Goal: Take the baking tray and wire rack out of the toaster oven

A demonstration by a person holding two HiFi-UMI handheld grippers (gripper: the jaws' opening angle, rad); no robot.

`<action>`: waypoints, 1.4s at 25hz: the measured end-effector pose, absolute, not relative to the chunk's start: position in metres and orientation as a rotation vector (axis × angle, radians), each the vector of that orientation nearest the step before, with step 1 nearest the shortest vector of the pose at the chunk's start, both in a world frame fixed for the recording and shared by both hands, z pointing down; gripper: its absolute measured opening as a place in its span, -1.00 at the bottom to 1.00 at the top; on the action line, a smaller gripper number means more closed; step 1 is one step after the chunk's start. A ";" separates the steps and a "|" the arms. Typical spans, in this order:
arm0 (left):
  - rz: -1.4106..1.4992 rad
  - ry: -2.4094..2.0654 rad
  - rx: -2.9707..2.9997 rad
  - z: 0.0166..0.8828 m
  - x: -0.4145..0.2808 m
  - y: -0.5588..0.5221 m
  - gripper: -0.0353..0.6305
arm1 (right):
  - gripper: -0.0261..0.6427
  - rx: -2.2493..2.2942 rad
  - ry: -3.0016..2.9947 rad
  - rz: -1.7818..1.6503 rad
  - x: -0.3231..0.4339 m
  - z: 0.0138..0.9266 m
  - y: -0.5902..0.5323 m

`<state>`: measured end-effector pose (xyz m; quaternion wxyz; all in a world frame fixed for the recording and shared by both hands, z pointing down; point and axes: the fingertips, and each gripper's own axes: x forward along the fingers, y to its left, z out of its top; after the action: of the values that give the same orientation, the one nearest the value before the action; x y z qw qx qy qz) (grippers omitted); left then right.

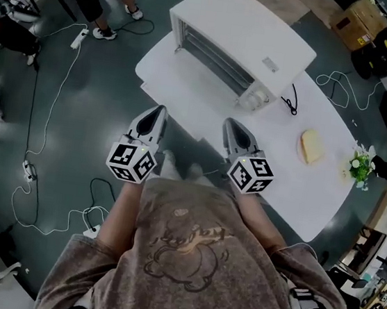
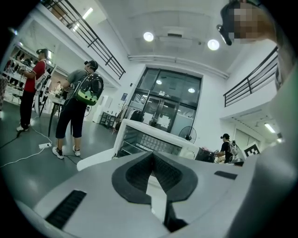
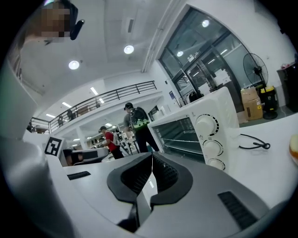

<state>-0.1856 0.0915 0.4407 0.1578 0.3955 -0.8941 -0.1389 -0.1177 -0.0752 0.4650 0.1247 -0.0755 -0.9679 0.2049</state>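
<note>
- Step in hand, by the look of it: closing on the oven, door seemingly not yet opened.
- Open the left gripper and right gripper before reaching in; at present both pressed fully shut, pads together, holding nothing, hovering short of the table edge.
- Deal with the door first, probably from its top edge, pulling down gently so as not to drag the oven across the table.
- Keep clear of the knobs at the right end of the front.
- Look for the rack inside, behind the glass, seen as level bars; no telling the tray apart from here.
- Note the oven at the table's upper-left end in the head view, long axis running upper-left to lower-right, front facing lower-left toward the grippers.
- Pull rack and tray straight out along that facing, kept level, one gripper to each side.
</note>
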 end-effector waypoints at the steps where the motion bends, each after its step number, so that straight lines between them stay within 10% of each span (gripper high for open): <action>1: -0.404 -2.548 1.142 0.440 -0.192 0.090 -0.88 | -0.92 -0.197 -2.815 0.612 -0.121 0.466 -0.077; 13: -0.461 -2.385 1.342 0.441 -0.247 0.072 -0.87 | -0.91 0.023 -2.798 0.727 -0.154 0.473 -0.074; 21: -0.737 -2.125 1.338 0.469 -0.277 0.061 -0.08 | -0.20 0.132 -2.750 1.076 -0.172 0.486 -0.068; 35: -0.932 -1.860 1.278 0.546 -0.346 0.005 -0.06 | -0.19 0.542 -2.666 1.514 -0.217 0.554 -0.120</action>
<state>-0.3458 0.0053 0.5464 0.3429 0.4918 -0.7154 -0.3587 -0.2168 -0.1203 0.5537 0.0140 0.1740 -0.8562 0.4863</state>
